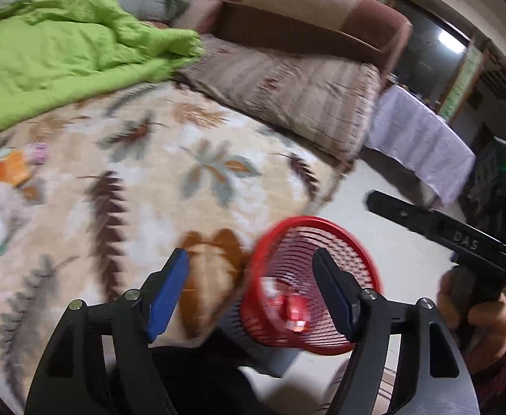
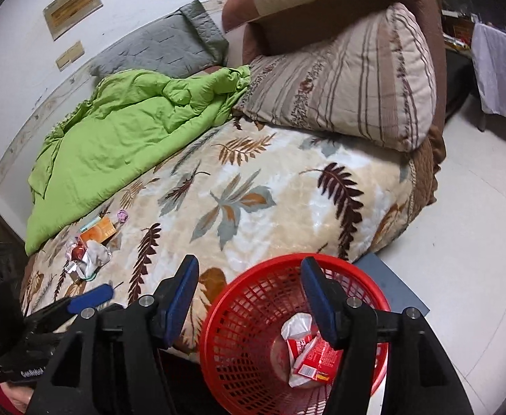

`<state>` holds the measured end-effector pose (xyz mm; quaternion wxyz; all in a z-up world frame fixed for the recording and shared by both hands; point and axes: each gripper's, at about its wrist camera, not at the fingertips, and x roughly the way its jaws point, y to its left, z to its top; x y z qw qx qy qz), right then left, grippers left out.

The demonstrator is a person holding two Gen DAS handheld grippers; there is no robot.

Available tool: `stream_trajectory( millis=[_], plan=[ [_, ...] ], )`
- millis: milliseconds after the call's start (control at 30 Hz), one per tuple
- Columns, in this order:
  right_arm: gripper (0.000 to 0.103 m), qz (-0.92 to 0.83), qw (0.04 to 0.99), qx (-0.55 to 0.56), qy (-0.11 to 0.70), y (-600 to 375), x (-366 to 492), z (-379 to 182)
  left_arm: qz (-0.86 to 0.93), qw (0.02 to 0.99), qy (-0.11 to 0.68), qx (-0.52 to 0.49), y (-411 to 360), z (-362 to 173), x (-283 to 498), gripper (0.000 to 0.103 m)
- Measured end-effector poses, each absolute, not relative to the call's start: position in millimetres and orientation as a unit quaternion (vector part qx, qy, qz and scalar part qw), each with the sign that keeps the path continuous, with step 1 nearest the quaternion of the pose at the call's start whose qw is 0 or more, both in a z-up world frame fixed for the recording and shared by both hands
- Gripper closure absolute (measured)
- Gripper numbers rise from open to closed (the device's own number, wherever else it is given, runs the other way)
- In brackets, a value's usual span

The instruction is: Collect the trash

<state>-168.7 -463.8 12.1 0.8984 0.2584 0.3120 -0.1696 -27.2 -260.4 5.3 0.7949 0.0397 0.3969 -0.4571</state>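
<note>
A red mesh basket stands on the floor against the bed's near edge, with a red and white wrapper lying inside it. My right gripper hovers open above the basket's rim, nothing between its fingers. Several pieces of trash lie on the leaf-patterned blanket to the left, among them an orange box. In the left wrist view the basket is blurred. My left gripper is open and empty over the bed's edge beside it. The trash pile sits far left.
A crumpled green quilt, a striped pillow and a grey pillow lie at the bed's far side. A brown headboard stands behind them. White floor lies right of the bed. A cloth-covered table stands beyond.
</note>
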Motion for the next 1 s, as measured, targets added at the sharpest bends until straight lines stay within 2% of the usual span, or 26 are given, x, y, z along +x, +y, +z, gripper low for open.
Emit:
stream_trajectory(
  millis=[167,533,833,1000],
  plan=[
    [0.038,-0.131,0.902,0.245,0.330,-442.6,-140.2,9.9,-0.399,0.828,0.394,0.017,-207.7,10.2,0.5,0.031],
    [0.038,0.061,0.899,0.217,0.375,-331.9,-37.8,-0.9,-0.258,0.876,0.405,-0.041,-81.2,-6.3,51.7,0.030],
    [0.038,0.099,0.888,0.145,0.424,-247.1,57.8,-33.2,-0.111,0.899,0.414,-0.085,-4.4,-38.3,87.1,0.030],
    [0.038,0.081,0.886,0.148,0.433,-242.0,123.3,-43.5,-0.093,0.895,0.422,-0.111,10.5,-47.0,95.0,0.030]
  ],
)
